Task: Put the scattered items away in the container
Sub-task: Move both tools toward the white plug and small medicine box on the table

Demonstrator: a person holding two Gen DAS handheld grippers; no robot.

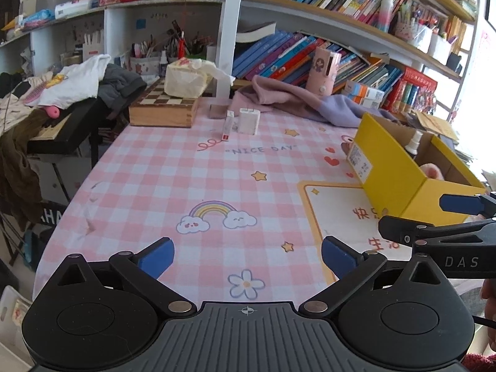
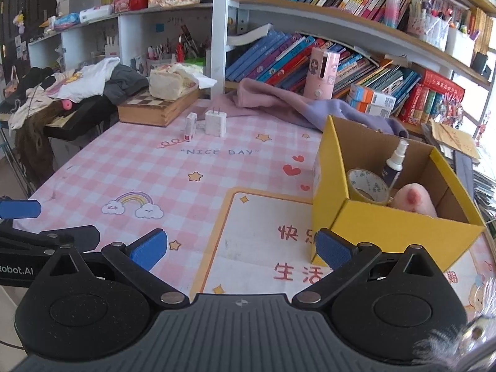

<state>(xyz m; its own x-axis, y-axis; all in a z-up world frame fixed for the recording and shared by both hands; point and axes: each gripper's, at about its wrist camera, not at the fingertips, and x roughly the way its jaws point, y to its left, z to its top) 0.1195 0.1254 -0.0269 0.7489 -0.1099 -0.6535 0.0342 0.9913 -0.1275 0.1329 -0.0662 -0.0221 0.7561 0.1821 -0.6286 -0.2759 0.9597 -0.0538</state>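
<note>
While both grippers, left (image 1: 246, 259) and right (image 2: 241, 248), hover spread and empty, the box (image 2: 400, 223) already holds tape (image 2: 367, 186), a bottle (image 2: 393, 162) and a pink toy (image 2: 414, 200); the charger (image 2: 215, 124) and small carton (image 2: 190, 127) wait far across the table (image 2: 217, 179).

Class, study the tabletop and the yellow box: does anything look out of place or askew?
Two items remain outside the yellow box: a white charger plug standing prongs-up and a small white carton beside it, at the table's far side. Inside the box, the spray bottle leans tilted beside the tape roll. Nothing looks spilled.
</note>
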